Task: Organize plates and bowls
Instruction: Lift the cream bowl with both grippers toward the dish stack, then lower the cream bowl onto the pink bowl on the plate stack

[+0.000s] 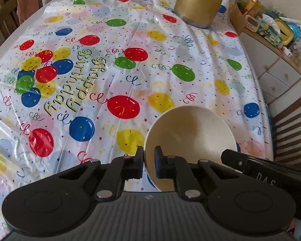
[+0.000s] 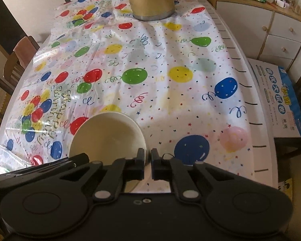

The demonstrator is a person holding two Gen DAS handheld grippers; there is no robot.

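A cream bowl [image 1: 190, 132] sits low over the balloon-print tablecloth [image 1: 130, 40], and both grippers hold it. My left gripper [image 1: 149, 156] is shut on the bowl's left rim, one finger inside the wall and one outside. In the right wrist view the same bowl [image 2: 108, 136] shows, with my right gripper [image 2: 147, 157] shut on its right rim. The body of each gripper shows in the other's view, the right gripper [image 1: 250, 164] and the left gripper [image 2: 50, 164]. The bowl is empty inside. No plates are in view.
A gold jug [image 1: 200, 2] stands at the far end of the table. Wooden chairs [image 1: 291, 132] stand at the table's sides. A white drawer cabinet [image 2: 271, 32] with clutter on top and a printed cardboard box [image 2: 281, 100] are beyond the right edge.
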